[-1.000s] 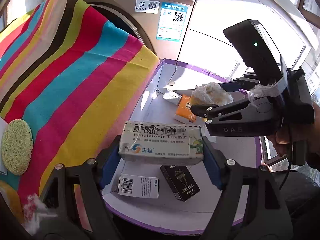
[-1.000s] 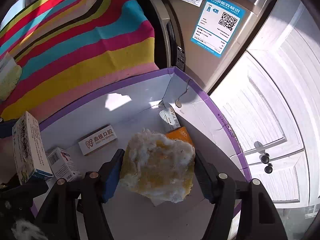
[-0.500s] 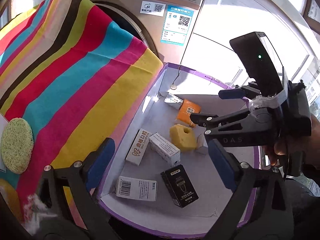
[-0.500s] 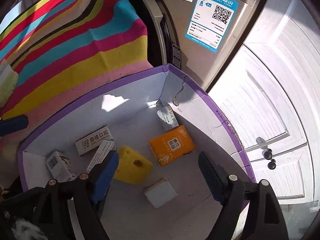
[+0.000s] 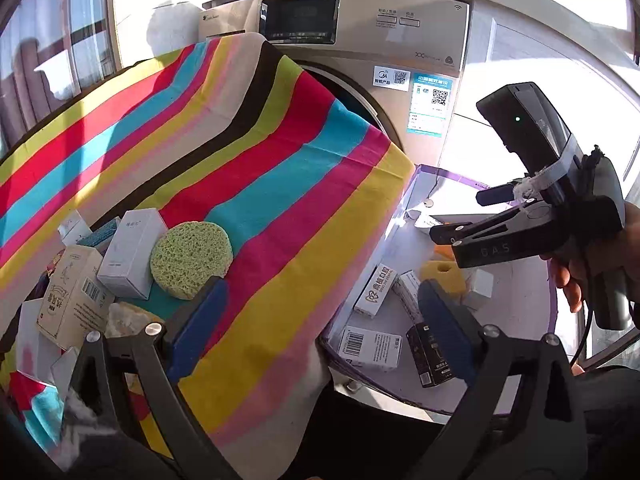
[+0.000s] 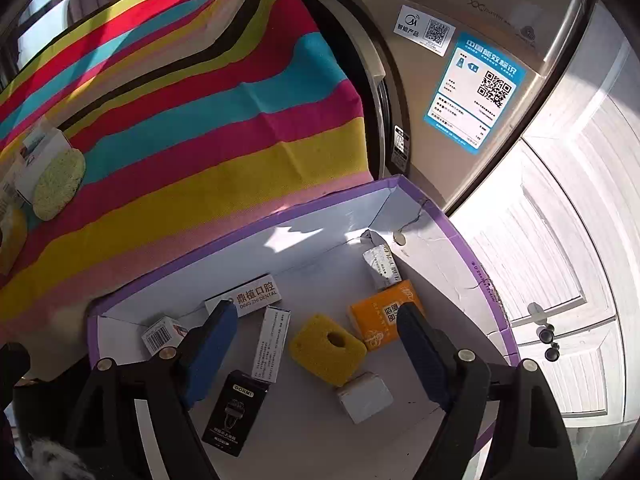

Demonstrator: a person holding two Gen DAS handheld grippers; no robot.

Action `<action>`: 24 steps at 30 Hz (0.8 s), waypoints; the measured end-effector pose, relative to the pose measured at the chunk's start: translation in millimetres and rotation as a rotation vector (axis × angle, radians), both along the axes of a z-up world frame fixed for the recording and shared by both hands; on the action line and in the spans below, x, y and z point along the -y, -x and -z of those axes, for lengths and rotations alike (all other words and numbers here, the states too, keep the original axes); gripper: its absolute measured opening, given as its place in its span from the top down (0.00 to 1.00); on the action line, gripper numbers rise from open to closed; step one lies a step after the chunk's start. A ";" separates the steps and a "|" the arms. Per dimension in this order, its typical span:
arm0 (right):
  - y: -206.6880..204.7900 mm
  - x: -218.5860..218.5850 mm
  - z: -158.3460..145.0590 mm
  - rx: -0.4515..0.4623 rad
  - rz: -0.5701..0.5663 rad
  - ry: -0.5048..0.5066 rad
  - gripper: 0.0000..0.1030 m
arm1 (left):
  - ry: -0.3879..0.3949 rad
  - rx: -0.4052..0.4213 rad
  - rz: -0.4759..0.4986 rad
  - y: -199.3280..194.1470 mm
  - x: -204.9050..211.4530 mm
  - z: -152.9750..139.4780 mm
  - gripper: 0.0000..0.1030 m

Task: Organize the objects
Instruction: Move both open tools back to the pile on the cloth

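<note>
A purple-rimmed white box (image 6: 472, 248) holds a yellow sponge (image 6: 326, 348), an orange packet (image 6: 384, 314), a black box (image 6: 234, 412) and several small white cartons. It also shows in the left wrist view (image 5: 520, 368). My right gripper (image 6: 316, 354) is open and empty above the box; it shows in the left wrist view (image 5: 460, 220) too. My left gripper (image 5: 320, 324) is open and empty over the striped cloth's edge. A green round sponge (image 5: 191, 260) and several cartons (image 5: 128, 252) lie on the striped cloth (image 5: 240, 168).
A washing machine (image 5: 360, 40) stands behind the cloth and box, its door opening partly covered by the cloth. White panelled doors (image 6: 560, 240) are at the right. A crumpled yellowish sponge (image 5: 126, 318) lies near my left finger.
Both grippers opened and dropped their loads into the box: the left a white carton, the right a yellow sponge. The left gripper has since pulled back toward the cloth; the right has drawn back.
</note>
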State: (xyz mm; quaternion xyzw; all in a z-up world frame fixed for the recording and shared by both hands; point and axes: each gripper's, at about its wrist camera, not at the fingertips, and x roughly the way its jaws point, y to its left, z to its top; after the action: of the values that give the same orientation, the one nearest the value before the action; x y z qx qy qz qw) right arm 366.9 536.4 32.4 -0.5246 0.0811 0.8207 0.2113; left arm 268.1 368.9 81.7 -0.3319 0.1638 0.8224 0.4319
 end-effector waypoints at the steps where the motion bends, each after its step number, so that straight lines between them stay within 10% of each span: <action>1: 3.2 4.3 -2.4 -0.006 -0.011 -0.001 0.20 | -0.008 -0.005 -0.023 3.4 9.7 -3.0 0.06; 24: 103.9 131.3 -27.4 -0.106 -0.330 0.078 0.19 | -0.087 0.090 -0.525 61.8 217.3 7.7 0.06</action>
State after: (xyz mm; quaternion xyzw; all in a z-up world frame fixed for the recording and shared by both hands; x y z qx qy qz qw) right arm 263.0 405.2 59.8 -0.4946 0.0367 0.8669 0.0488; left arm 206.3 151.6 74.0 -0.3803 0.0171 0.8970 0.2246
